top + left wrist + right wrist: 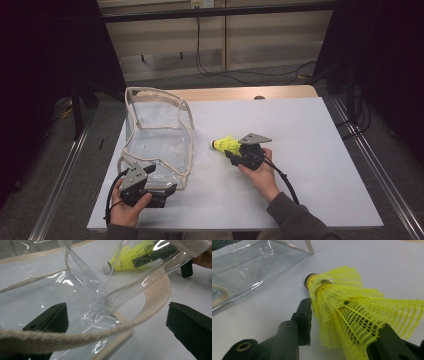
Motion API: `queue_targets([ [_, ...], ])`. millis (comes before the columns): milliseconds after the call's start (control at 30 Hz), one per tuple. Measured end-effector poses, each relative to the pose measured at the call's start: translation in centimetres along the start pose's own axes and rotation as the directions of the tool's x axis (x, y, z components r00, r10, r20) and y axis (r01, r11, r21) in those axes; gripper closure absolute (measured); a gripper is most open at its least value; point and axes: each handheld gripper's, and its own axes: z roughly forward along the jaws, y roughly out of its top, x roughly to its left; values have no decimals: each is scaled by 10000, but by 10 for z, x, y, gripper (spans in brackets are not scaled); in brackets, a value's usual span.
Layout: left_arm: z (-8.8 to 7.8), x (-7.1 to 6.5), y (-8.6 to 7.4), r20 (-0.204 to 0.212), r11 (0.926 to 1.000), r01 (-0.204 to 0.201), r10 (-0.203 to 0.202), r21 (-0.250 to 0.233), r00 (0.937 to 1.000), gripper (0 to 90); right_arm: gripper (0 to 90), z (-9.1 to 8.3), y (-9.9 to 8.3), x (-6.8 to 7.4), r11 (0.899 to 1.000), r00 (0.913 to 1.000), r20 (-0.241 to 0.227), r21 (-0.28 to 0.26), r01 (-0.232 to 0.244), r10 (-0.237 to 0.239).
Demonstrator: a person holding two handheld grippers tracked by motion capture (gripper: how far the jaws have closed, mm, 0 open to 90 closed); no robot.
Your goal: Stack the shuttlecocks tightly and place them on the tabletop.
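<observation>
Lying between the right gripper [332,322] jaws, the yellow shuttlecock [352,310] is gripped by its skirt

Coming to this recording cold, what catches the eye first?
The bright yellow shuttlecock stands out on the white table, lying between the jaws of the right gripper. To its left sits a clear plastic bag with cream trim, its near edge between the open jaws of the left gripper.

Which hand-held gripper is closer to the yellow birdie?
The right hand-held gripper. Its jaws sit on either side of the birdie's skirt. The left hand-held gripper is farther off, at the clear bag's near corner.
</observation>
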Motion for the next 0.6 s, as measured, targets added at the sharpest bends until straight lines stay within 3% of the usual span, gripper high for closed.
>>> queue_targets([
  [267, 0, 0, 0, 2, 10000, 12, -12, -7, 10000, 41, 553, 4, 2, 3, 10000, 10000, 19, 63, -16, 16],
  [500, 0, 1, 0, 25, 10000, -28, 27, 84, 10000, 41, 710, 8, 5, 6, 9992, 9992, 190, 191, 340, -344],
  [600, 0, 1, 0, 21, 10000, 2, -2, 69, 10000, 42, 737, 9, 6, 6, 9988, 9991, 93, 251, 417, -420],
])
